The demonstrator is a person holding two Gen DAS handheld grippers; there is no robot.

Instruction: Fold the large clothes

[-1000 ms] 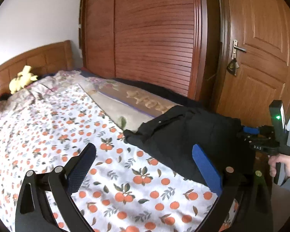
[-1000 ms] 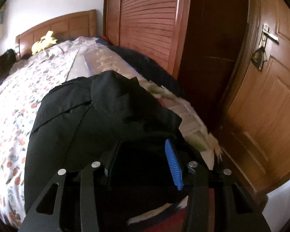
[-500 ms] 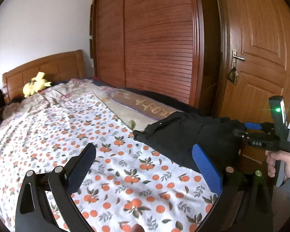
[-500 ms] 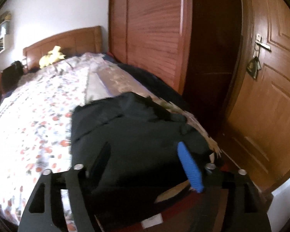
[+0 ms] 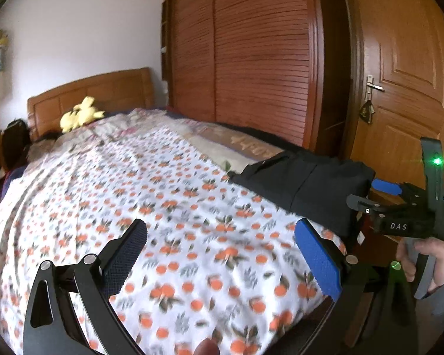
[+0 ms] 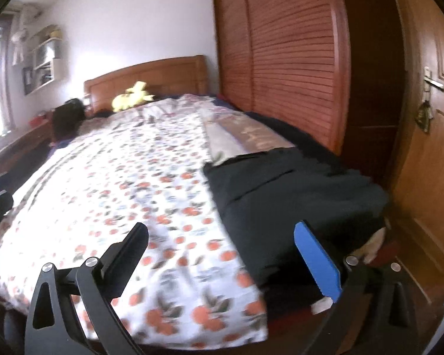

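A black garment (image 5: 305,186) (image 6: 296,195) lies folded in a flat bundle at the bed's near right corner, by the door. My left gripper (image 5: 222,257) hangs open over the orange-print sheet, left of and short of the garment, holding nothing. My right gripper (image 6: 222,257) hovers back from the garment's near edge; its jaws are opening wide and hold nothing. In the left wrist view the right gripper (image 5: 370,193) shows at the right, past the bed's corner, held by a hand (image 5: 429,263).
The bed (image 5: 109,195) carries a white sheet with orange prints and a beige patterned strip (image 6: 239,136) along its right side. A yellow plush toy (image 5: 80,117) sits by the wooden headboard (image 6: 151,80). A louvred wardrobe (image 5: 251,68) and a wooden door (image 5: 405,94) stand close on the right.
Both grippers have drawn back from the bed's corner, so more of the bed shows. The right jaws widened and came off the black garment, which stays on the bed.
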